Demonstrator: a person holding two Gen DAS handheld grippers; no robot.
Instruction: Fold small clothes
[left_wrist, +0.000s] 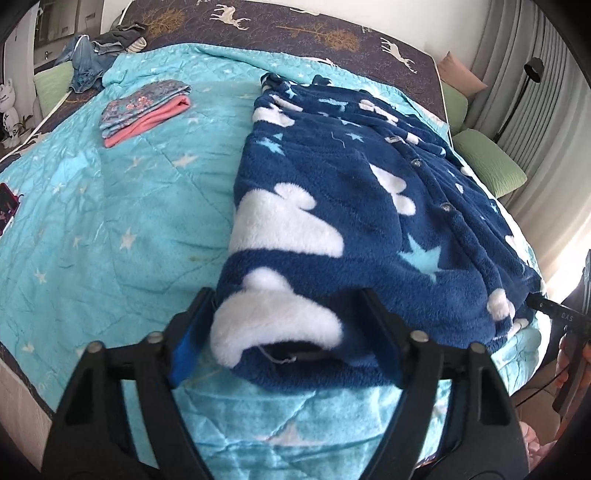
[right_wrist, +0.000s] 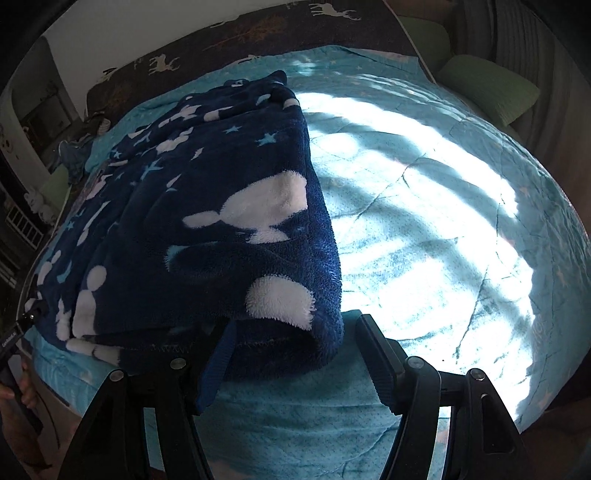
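A navy fleece garment (left_wrist: 354, 206) with white and light-blue shapes and a row of buttons lies on the turquoise quilt (left_wrist: 110, 221). Its near left corner sits between the wide-open jaws of my left gripper (left_wrist: 288, 314), which do not pinch it. In the right wrist view the same garment (right_wrist: 207, 229) fills the left half. Its near right corner lies between the open jaws of my right gripper (right_wrist: 291, 332). The other gripper's tip shows at the far right of the left view (left_wrist: 546, 306).
A folded pink and patterned garment (left_wrist: 146, 110) lies on the quilt at the far left. A heap of dark and denim clothes (left_wrist: 99, 55) sits at the bed's far corner. Green pillows (left_wrist: 487, 166) lie at the right edge. Sunlit quilt (right_wrist: 424, 221) spreads right of the garment.
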